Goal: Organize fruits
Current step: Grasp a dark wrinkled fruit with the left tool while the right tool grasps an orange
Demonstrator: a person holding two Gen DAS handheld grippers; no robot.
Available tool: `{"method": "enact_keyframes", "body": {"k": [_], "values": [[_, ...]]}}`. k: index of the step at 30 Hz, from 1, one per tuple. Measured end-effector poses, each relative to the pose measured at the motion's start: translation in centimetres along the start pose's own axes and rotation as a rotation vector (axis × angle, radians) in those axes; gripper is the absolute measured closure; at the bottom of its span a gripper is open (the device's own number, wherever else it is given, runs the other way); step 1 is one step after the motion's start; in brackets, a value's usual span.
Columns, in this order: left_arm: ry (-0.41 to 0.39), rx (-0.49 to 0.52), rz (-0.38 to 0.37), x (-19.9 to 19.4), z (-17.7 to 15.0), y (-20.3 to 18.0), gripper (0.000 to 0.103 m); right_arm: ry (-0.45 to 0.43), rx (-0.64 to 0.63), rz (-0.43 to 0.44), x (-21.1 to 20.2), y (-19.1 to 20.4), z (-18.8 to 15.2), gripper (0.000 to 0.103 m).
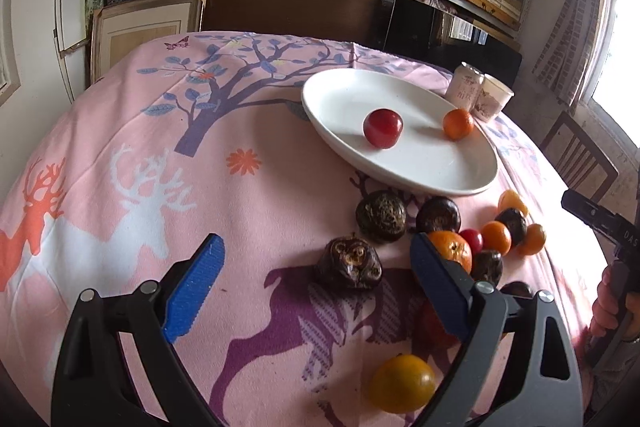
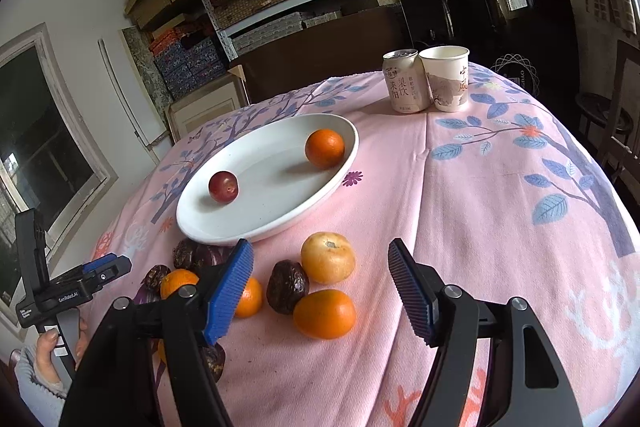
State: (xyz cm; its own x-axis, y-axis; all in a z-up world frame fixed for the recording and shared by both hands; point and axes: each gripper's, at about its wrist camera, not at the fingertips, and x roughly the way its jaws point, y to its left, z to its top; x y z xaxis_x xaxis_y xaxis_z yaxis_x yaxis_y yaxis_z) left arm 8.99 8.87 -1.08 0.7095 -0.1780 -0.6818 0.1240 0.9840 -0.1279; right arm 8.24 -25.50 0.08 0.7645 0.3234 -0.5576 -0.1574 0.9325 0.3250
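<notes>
A white plate on the pink cloth holds a red plum and a small orange. Near the plate's front edge lie loose fruits: several dark wrinkled ones, oranges and a pale yellow fruit. My left gripper is open over the cloth; a dark fruit lies between its fingers, untouched. My right gripper is open above the yellow fruit and an orange, holding nothing.
A drink can and a paper cup stand at the table's far edge. Shelves stacked with boxes fill the back wall. A wooden chair stands to the right. A hand holds the other gripper's handle.
</notes>
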Motion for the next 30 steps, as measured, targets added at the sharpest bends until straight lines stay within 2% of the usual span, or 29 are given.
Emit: {"method": "enact_keyframes", "body": {"k": [4, 12, 18, 20, 22, 24, 28, 30], "values": [[0.028, 0.063, 0.046, 0.8, -0.5, -1.1, 0.011, 0.006, -0.036, -0.004, -0.6, 0.6, -1.1, 0.028], [0.103, 0.178, 0.15, 3.4, -1.1, -2.8, 0.011, 0.017, -0.069, -0.01, -1.0, 1.2, -2.1, 0.027], [0.115, 0.16, 0.123, 4.0, -0.7, -2.2, 0.012, 0.065, -0.079, -0.038, -0.1, 1.2, -2.5, 0.027], [0.107, 0.175, 0.1, 3.9, -0.7, -2.5, 0.023, 0.086, -0.087, -0.046, 0.2, 1.2, -2.7, 0.027], [0.101, 0.2, 0.075, 3.7, -0.8, -3.1, 0.045, 0.105, -0.095, -0.046, 0.3, 1.3, -3.0, 0.027], [0.108, 0.212, 0.042, 3.8, -0.9, -3.6, 0.057, 0.121, -0.105, -0.046, 0.4, 1.4, -3.3, 0.027], [0.109, 0.214, 0.034, 3.7, -1.0, -3.8, 0.057, 0.14, -0.112, -0.045, 0.7, 1.5, -3.5, 0.028], [0.108, 0.217, 0.034, 3.7, -0.9, -3.8, 0.057, 0.156, -0.111, -0.046, 0.9, 1.5, -3.6, 0.032]]}}
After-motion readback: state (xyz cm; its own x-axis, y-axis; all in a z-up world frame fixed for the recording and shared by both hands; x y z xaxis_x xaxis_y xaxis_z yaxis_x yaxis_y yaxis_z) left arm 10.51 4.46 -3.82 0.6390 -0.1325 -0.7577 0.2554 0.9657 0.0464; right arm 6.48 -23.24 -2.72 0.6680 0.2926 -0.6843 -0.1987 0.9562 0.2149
